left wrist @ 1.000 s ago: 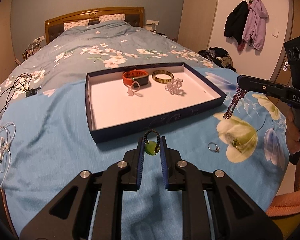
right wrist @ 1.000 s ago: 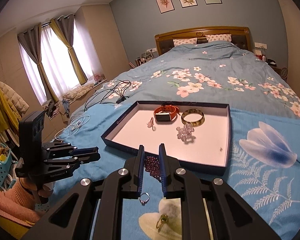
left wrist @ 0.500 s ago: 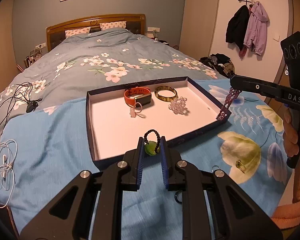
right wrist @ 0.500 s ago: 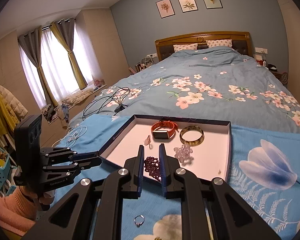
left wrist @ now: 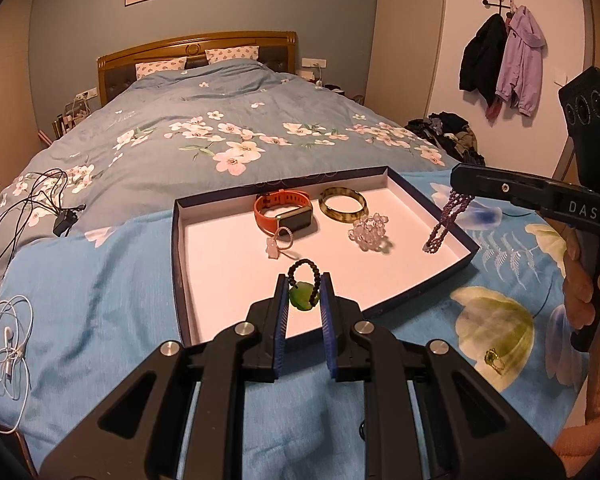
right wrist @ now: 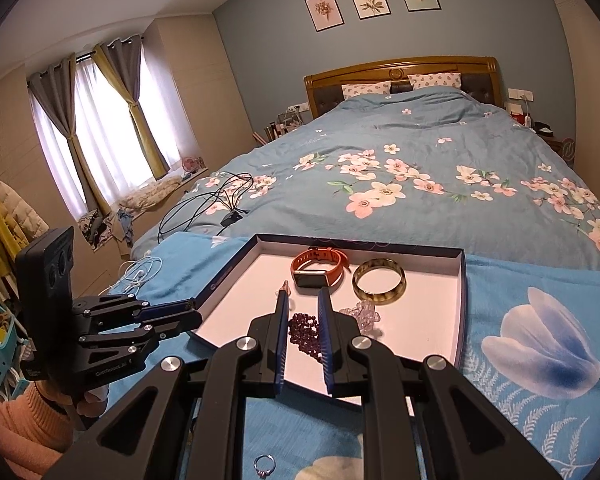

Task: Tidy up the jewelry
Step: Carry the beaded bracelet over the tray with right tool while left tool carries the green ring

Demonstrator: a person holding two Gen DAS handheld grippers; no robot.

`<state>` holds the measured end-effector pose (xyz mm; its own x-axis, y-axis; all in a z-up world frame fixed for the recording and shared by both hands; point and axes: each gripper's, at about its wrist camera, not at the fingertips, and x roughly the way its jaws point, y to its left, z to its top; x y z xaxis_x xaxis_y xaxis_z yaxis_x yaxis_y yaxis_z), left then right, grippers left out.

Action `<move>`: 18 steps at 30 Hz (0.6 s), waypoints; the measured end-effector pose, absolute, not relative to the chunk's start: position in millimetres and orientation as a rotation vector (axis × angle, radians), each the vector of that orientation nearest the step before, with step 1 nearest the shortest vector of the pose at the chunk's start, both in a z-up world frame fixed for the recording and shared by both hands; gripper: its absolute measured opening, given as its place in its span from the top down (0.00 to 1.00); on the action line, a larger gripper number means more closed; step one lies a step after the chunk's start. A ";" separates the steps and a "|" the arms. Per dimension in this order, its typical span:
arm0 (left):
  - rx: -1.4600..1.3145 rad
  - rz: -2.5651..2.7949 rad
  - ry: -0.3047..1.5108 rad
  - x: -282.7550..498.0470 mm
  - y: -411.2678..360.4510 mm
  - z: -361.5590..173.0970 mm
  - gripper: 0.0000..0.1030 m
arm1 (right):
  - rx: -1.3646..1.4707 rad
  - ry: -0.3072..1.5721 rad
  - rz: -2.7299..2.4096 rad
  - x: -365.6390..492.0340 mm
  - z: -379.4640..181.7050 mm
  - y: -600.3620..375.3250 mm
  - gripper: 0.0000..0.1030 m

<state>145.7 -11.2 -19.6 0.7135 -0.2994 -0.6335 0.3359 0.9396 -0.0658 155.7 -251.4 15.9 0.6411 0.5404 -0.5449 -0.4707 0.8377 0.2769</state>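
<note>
Since both gripper bodies fill the bottom of their own views, I can't see what sits on the blue blanket (left wrist: 100,292) right under them; a dark bit peeks out below my left gripper (left wrist: 305,292) but I can't tell what it is. Small silver ring (right wrist: 264,465) is half cut off at the bottom edge of the right view. Only some fingers and an orange sleeve show behind each handle.

Left gripper is tilted downward over the near edge of the tray (left wrist: 179,248), clenched on a green stone pendant (left wrist: 303,298), whose black bead loop (left wrist: 305,268) sticks up past the tips. Right gripper (right wrist: 303,316) is also tilted down, over the tray's near-right corner, nearly closed and grasping a purple bead bracelet (right wrist: 305,334); in the left view the strand dangles free from the tips, its low end above the tray floor by the right wall.

Gold-green ring (left wrist: 493,360) lies on the blanket's yellow flower, outside the tray. Inside the tray, middle to far: small ring with pale charm (left wrist: 280,241), clear crystal bracelet (left wrist: 369,232), orange smartwatch (left wrist: 284,212), green-gold bangle (left wrist: 343,204). Ring touches the watch; bangle just beside it.

Off left: white earphones (left wrist: 8,340), black cable (left wrist: 32,208). Beyond, floral duvet (left wrist: 228,136).
</note>
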 end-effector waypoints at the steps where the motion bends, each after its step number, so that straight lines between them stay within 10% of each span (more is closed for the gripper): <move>1: 0.055 -0.351 0.691 146.8 -11.4 -19.5 0.85 | 0.113 0.658 0.577 156.6 15.6 -251.1 0.87; 18: 0.062 -0.335 0.701 170.2 -16.6 -21.5 0.85 | 0.100 0.676 0.580 172.1 10.9 -243.4 0.88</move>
